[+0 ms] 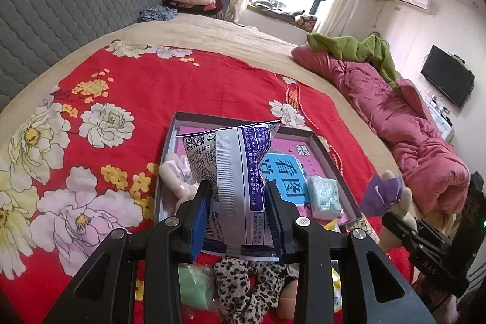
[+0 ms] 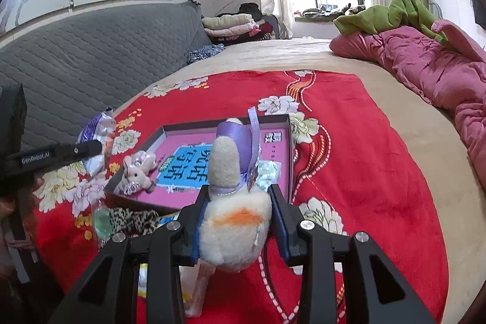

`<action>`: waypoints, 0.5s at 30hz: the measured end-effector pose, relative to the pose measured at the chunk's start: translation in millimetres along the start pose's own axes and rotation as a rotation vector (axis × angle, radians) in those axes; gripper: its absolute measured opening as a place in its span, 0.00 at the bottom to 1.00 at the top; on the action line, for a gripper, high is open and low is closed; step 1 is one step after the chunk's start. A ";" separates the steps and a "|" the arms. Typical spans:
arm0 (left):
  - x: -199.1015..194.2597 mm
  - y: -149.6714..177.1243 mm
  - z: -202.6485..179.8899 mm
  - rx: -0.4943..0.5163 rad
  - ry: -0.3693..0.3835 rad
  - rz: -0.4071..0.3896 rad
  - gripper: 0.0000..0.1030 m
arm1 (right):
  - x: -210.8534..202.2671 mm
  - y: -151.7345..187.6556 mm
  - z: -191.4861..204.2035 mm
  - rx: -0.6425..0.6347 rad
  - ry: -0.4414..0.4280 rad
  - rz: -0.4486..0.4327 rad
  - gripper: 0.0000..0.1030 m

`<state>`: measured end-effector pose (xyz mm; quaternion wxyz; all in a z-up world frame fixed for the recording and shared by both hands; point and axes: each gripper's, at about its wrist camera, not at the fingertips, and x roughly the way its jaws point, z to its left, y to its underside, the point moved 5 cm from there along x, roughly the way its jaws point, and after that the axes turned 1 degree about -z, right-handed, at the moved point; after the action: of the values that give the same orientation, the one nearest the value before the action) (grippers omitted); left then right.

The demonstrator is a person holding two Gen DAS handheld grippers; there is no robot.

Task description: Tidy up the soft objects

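Observation:
My left gripper [image 1: 238, 196] is shut on a white and purple snack bag [image 1: 237, 172] and holds it above the near edge of a shallow box lid [image 1: 334, 154] with a pink and blue inside. The bag also shows in the right wrist view [image 2: 95, 138]. My right gripper [image 2: 238, 199] is shut on a cream plush toy [image 2: 234, 230] with a purple ribbon, held near the lid's front edge [image 2: 139, 204]. In the lid lie a small pink plush [image 2: 136, 172] and a green tissue pack [image 1: 325, 196].
A leopard-print cloth [image 1: 249, 287] and a green packet [image 1: 194, 287] lie on the red floral blanket [image 1: 152, 87] in front of the lid. A pink quilt [image 1: 410, 126] with a green garment lies along the right. A grey headboard [image 1: 60, 5] stands at the left.

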<state>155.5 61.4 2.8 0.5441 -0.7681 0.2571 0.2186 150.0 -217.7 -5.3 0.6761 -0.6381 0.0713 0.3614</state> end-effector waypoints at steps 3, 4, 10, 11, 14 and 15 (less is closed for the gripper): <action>4.1 -1.3 -1.3 0.007 -0.001 -0.002 0.35 | 2.3 -5.3 -0.9 0.006 -0.009 -0.012 0.36; 6.1 -1.5 -1.9 0.009 -0.001 0.000 0.35 | 3.5 -7.5 -1.0 0.010 -0.013 -0.016 0.36; 19.9 -5.1 -10.0 0.039 0.002 0.004 0.35 | 12.9 -21.9 0.0 0.018 -0.032 -0.040 0.36; 21.5 -6.3 -11.4 0.043 0.003 0.002 0.35 | 15.7 -24.6 0.4 0.017 -0.033 -0.044 0.36; 25.1 -8.4 -13.2 0.054 0.002 0.000 0.35 | 21.8 -27.9 2.6 0.021 -0.046 -0.044 0.36; 26.7 -8.7 -13.0 0.055 0.003 0.003 0.35 | 23.4 -28.4 3.8 0.020 -0.049 -0.043 0.36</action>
<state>182.4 47.2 -3.3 0.5645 -0.7527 0.2649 0.2110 182.1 -202.7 5.3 0.6916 -0.6237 0.0444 0.3615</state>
